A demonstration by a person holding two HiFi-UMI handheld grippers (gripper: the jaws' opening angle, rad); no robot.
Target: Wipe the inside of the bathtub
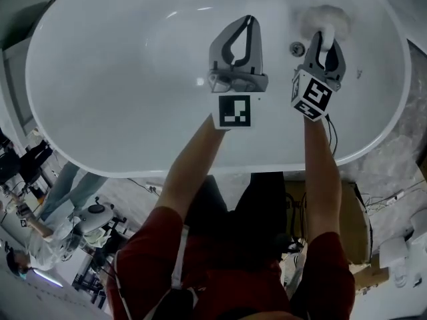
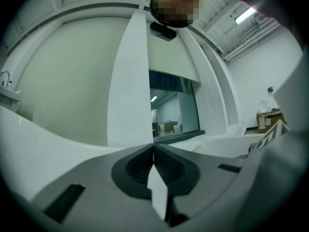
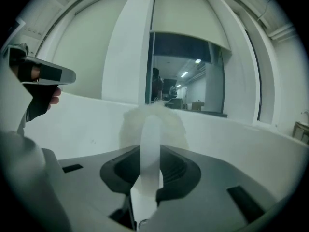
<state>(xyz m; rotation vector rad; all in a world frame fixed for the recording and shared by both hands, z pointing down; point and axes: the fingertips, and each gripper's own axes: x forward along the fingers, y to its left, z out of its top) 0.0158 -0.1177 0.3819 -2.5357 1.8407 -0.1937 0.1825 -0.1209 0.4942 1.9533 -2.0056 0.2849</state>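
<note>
Wiping step, item in hand.

- Bathtub [image 1: 100, 79]: white, oval, inside looks dry and bare; drain fitting [image 1: 297, 48] on the floor toward the right end.
- Wiping tool: fluffy white duster head [image 1: 328, 20] on a white handle [image 3: 149, 139]. The head lies by the tub's inner wall at the far right end, just beyond the drain. Whether it presses on the surface cannot be told.
- Right gripper [image 1: 327, 42]: jaws clamped tight on the handle, with the fluffy head [image 3: 126, 125] standing just past the jaw tips.
- Left gripper [image 1: 248, 20]: jaws fully together with nothing between them, held over the middle of the tub near the right gripper. It seems to have no work here.
- Step, as judged: the wipe is starting at the drain end, and most of the inside is probably untouched.
- Next move calls for: pressing the head against the wall and sweeping it along the far side toward the left end, with the grip on the handle kept firm so it does not twist.
</note>
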